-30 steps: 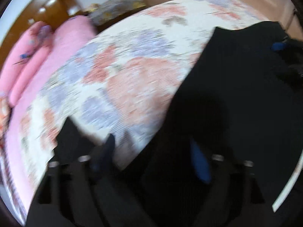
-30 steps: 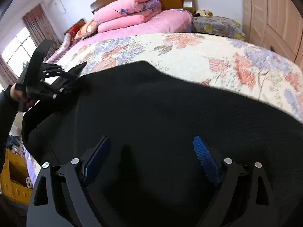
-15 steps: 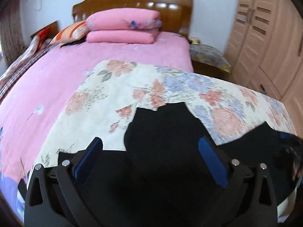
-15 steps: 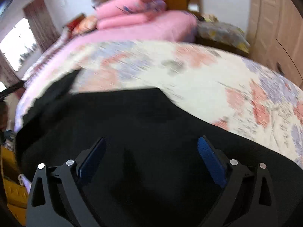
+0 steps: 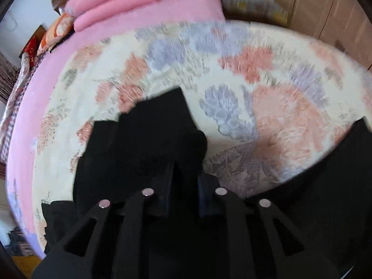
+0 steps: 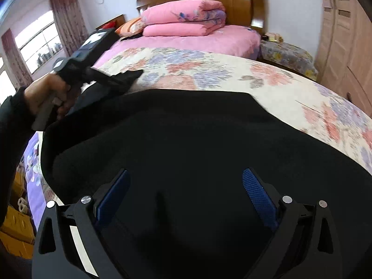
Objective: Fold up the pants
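Left gripper [image 5: 183, 186] clamped on a pants [image 6: 186, 151] edge, it seems, though blur hides it. Right gripper [image 6: 186, 193] gapes above the cloth. Pants sprawl flat across the quilt [image 6: 209, 69]; folding barely begun.

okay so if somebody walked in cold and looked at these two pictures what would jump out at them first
The black pants spread wide across the floral bedspread at the near end of the bed. The left claw is shut on a bunched fold of the pants, while the right claw hangs open above the cloth. Behind, folded pink quilts sit stacked against the wooden headboard.
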Demonstrator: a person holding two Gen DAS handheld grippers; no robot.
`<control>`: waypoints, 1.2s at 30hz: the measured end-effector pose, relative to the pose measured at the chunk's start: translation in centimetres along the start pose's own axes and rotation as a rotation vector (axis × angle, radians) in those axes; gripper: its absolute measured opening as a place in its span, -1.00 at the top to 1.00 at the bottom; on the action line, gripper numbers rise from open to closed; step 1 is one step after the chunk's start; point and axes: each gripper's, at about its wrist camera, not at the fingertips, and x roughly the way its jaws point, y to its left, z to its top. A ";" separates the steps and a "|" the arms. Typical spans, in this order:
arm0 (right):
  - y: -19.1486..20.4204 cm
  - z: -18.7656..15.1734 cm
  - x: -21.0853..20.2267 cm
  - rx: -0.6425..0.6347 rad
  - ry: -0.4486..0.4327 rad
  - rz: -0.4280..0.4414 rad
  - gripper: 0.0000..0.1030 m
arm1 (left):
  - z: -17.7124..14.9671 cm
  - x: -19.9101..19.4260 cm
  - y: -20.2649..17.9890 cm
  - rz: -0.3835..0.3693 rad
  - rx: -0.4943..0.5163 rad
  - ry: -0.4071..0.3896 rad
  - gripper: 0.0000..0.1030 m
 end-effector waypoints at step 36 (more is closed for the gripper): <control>19.6 11.7 16.9 -0.663 0.252 0.395 0.17 | -27.4 -3.9 24.0 -0.546 -0.929 -0.531 -0.30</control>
